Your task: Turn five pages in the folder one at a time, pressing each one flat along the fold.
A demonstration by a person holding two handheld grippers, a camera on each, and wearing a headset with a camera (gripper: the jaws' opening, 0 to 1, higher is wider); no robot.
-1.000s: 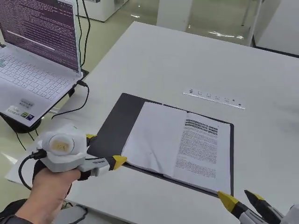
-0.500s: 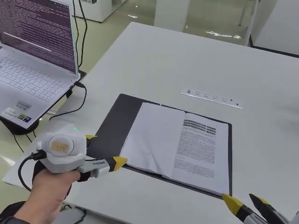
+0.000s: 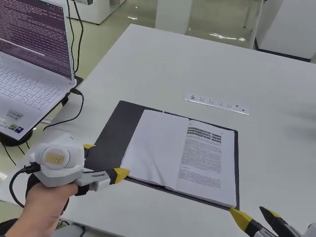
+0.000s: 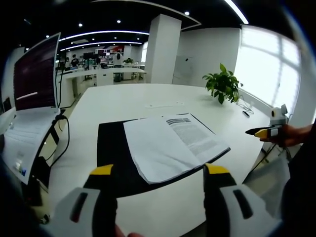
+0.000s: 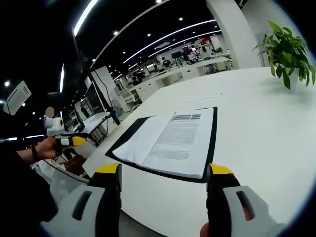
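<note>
On a white counter (image 3: 163,64), a black folder (image 3: 109,143) is seen lying open near the front edge, a printed page (image 3: 205,153) uppermost. The left gripper (image 3: 105,159) and right gripper (image 3: 255,216) are held beside its near corners, jaws spread, nothing grasped.

In the head view the bottom edge cuts off the right tool (image 3: 253,218) behind its yellow tips. The laptop (image 3: 29,74) runs off the left edge. Print on the folder's (image 3: 113,138) right page (image 3: 205,158) is too small to read. So are the marks on the strip (image 3: 217,104) toward the desk's (image 3: 173,59) far edge.
</note>
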